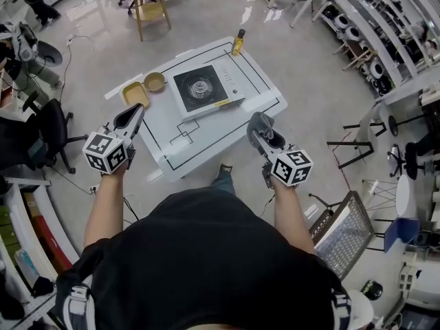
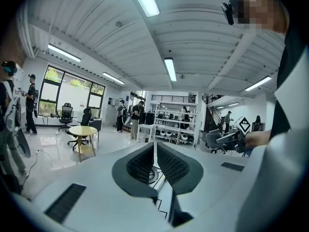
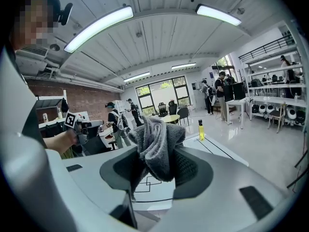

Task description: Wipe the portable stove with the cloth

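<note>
**Person with 2 handheld grippers facing a low table, cloth held clear of the stove**

Seen from above, a person in a black top stands at the near edge of a white rectangular table (image 1: pixel 265 88) marked with thin black lines, holding 1 gripper in each hand.

At far left a black office chair (image 1: pixel 51 126) stands on the grey floor. Next comes the left gripper (image 1: pixel 137 111), hovering over the table's left edge. Its own view shows its 2 dark ribbed fingers (image 2: pixel 142 164) pressed together with nothing between them.

Just beyond its tip, 2 dishes sit on the table's left corner: a yellow rounded-square tray (image 1: pixel 135 94) and, beside it, a small round gold bowl (image 1: pixel 155 82).

In the middle of the table lies the square white portable stove (image 1: pixel 199 88), with a black top and a round burner at its centre. It is flat and bare, and neither gripper touches it.

At the table's far edge, behind the stove, a small yellow bottle with a dark cap (image 1: pixel 238 42) stands upright.

To the right, the right gripper (image 1: pixel 264 133) hovers by the table's near right edge, apart from the stove. Its fingers are clamped on a bunched grey cloth (image 1: pixel 260 123), which bulges up out of the jaws in that gripper's own view (image 3: pixel 157 139).
</note>
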The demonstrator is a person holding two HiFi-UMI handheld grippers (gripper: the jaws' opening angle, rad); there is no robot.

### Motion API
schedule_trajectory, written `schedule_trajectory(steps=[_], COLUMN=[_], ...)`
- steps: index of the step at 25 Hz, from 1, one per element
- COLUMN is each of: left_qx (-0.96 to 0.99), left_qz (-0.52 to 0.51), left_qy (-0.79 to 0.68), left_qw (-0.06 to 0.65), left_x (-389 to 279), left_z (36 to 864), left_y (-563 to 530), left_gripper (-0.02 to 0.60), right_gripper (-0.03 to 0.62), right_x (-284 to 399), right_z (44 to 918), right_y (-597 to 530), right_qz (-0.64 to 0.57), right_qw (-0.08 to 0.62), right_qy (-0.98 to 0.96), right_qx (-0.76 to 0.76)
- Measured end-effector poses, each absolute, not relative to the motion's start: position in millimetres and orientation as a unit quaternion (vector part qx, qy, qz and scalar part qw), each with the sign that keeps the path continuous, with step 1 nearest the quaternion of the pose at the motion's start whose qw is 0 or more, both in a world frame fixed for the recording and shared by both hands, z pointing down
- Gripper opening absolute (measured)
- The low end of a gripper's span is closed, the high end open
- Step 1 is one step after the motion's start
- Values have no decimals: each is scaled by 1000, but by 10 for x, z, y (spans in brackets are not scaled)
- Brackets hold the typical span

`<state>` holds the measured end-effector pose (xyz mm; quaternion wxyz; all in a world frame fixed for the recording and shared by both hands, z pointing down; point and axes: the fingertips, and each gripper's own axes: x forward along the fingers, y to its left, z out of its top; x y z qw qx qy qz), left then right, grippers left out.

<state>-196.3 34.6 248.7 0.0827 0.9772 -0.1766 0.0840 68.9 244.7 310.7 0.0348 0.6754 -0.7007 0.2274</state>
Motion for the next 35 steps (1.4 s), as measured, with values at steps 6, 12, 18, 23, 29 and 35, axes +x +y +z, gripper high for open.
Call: schedule_trajectory(steps=[6,12,18,23,29,35], left_qx=[971,962,954,945,938,924], left_qz=[90,94,96,100,99,99], left_qy=[-210,-245,-271,-297,-317,-354], left_qw=[73,79,86,92,99,105], left_x=[-1639,-1300,-923,-744,-518,-466], left_z=[2491,2557,2613,2688,2729,2784], left_y=[76,-166,-480,-712,-915,-1020], left_gripper=[40,40,40,40,40,40], right_gripper=[196,196,196,196,196,196], right_x=[1170,1645,2011,2228,2466,2546], right_z=[3171,3220,3347,3441,3538,3578], right_y=[1964,1360,811,408,-27,-380], right_qz=[226,221,232,238,248,246], right_qw=[40,50,57,67,77,90], right_qy=[-725,-751,-771,-788,-805,-825], right_qx=[650,620,590,564,534,500])
